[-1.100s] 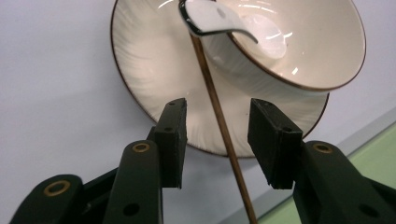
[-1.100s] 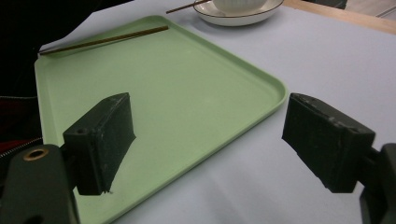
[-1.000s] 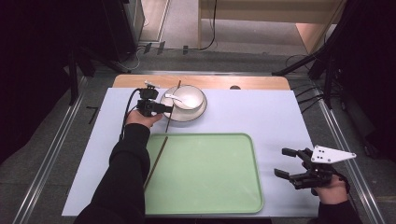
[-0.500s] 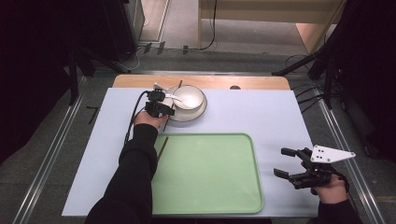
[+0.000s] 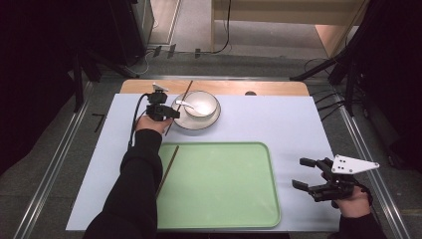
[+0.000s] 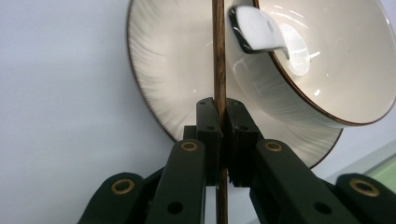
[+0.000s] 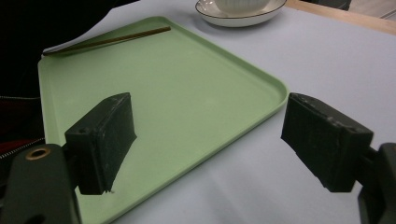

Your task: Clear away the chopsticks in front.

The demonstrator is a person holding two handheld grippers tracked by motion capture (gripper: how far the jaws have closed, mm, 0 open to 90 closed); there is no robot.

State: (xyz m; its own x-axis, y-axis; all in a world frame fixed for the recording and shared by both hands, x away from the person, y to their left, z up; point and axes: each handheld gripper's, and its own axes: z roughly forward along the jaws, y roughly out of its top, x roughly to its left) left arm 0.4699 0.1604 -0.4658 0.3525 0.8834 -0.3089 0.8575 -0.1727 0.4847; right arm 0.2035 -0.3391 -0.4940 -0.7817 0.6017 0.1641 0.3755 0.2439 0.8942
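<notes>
Up at about eleven o'clock on the pale blue surface [image 5: 278, 124], the left gripper [image 5: 166, 112] has its jaws pinched tight on a thin brown chopstick [image 6: 218, 56], which runs up across the left rim of a white plate [image 5: 179, 118] and past the bowl [image 5: 206, 103] sitting on it. A white spoon [image 5: 185, 104] rests inside the bowl, its handle lying over the rim near the chopstick. A green tray [image 5: 219, 184] lies at six o'clock, nearer the person, and a second chopstick [image 5: 168, 169] lies slanted along its left edge, partly covered by the dark sleeve [image 5: 132, 194]. Down at about four o'clock, just beside the tray's right edge, the right gripper [image 5: 304, 174] is held over the surface with its jaws spread wide apart and nothing between them.
</notes>
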